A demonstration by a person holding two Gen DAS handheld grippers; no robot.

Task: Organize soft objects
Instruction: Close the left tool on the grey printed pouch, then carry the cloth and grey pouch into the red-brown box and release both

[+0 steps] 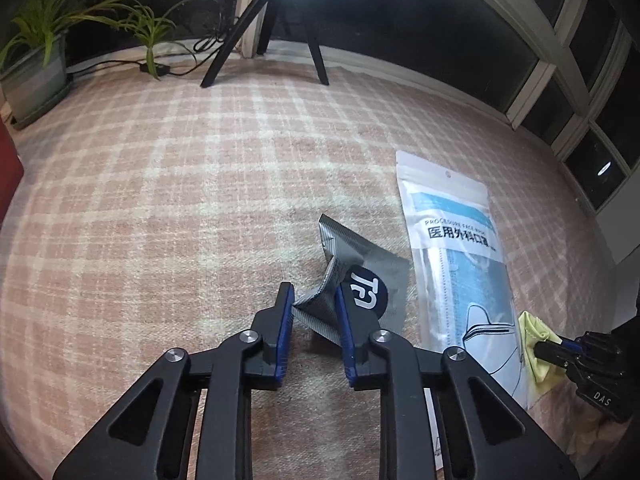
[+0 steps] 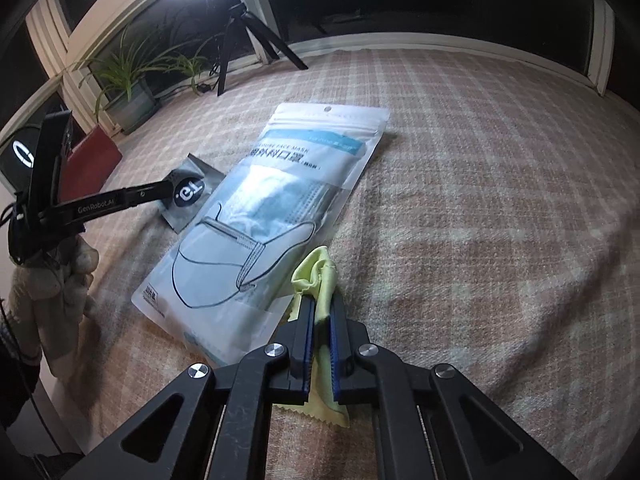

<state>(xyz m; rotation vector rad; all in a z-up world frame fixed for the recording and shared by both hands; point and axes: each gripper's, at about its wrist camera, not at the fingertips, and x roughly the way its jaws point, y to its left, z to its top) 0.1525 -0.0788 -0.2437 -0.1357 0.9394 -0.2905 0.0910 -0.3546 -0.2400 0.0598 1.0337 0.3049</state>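
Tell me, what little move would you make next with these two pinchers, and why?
Probably lift the left gripper slightly. Its fingers already pinch the crumpled grey sachet, part of which still rests on the plaid cloth beside the face mask pack. The right gripper holds the yellow cloth.

Left gripper (image 1: 314,300) is pinching a grey cloth (image 1: 360,264) with a dark round logo, crumpling it between the blue pads. Face mask packet (image 1: 460,264) is lying flat just right of it on the checked blanket (image 1: 180,200). Near right, right gripper (image 1: 538,350) is clamping a yellow cloth (image 1: 534,334). Potted plant (image 1: 36,72) and tripod (image 1: 276,20) are standing far left.
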